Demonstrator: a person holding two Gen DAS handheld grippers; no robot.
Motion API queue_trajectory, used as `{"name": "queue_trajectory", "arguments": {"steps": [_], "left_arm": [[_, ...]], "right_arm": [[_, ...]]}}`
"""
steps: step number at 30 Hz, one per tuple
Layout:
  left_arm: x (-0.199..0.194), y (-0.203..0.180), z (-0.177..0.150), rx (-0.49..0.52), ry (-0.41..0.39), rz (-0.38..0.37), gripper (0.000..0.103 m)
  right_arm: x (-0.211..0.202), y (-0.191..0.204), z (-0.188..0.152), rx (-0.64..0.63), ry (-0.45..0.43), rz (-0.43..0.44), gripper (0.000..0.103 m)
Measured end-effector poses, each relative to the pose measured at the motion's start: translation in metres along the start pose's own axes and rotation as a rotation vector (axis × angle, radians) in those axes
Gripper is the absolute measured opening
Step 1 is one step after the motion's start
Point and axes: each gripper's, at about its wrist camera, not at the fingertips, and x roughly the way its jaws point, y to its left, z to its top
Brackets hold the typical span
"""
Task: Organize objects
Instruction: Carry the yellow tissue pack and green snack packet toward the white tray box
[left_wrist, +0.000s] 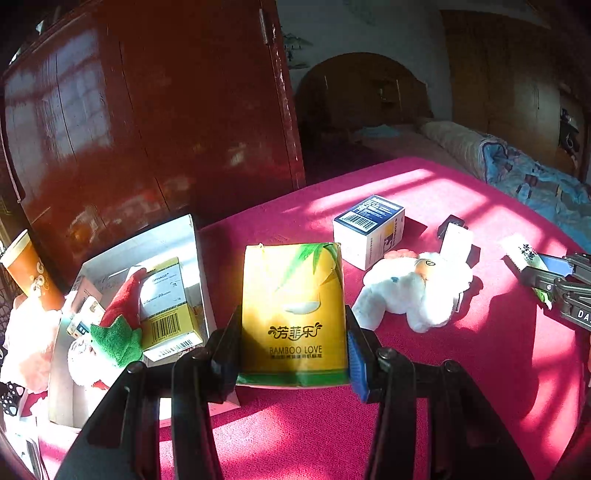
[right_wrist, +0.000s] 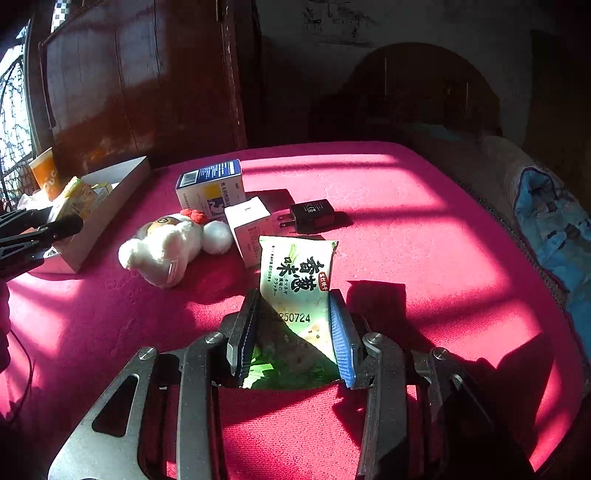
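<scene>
Two tools are loaded on my feeds. My left tool (left_wrist: 291, 354) clamps the yellow tissue pack (left_wrist: 293, 314), lifted beside the white box (right_wrist: 110, 206) on the red-covered table (right_wrist: 406, 240). My right tool (right_wrist: 295, 339) pinches the green cracker packet (right_wrist: 295, 291), near the plush toy (right_wrist: 170, 247).
</scene>
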Motion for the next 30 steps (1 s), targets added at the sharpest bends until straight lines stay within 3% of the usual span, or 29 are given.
{"name": "queue_trajectory", "arguments": {"steps": [9, 30], "left_arm": [[-0.019, 0.018, -0.012, -0.060, -0.019, 0.012, 0.048], [-0.042, 0.061, -0.024, -0.174, -0.067, 0.024, 0.048]], "right_arm": [[-0.041, 0.037, 0.026, -0.019, -0.115, 0.058, 0.036], [-0.053, 0.105, 0.041, -0.120, -0.112, 0.140, 0.036]]}}
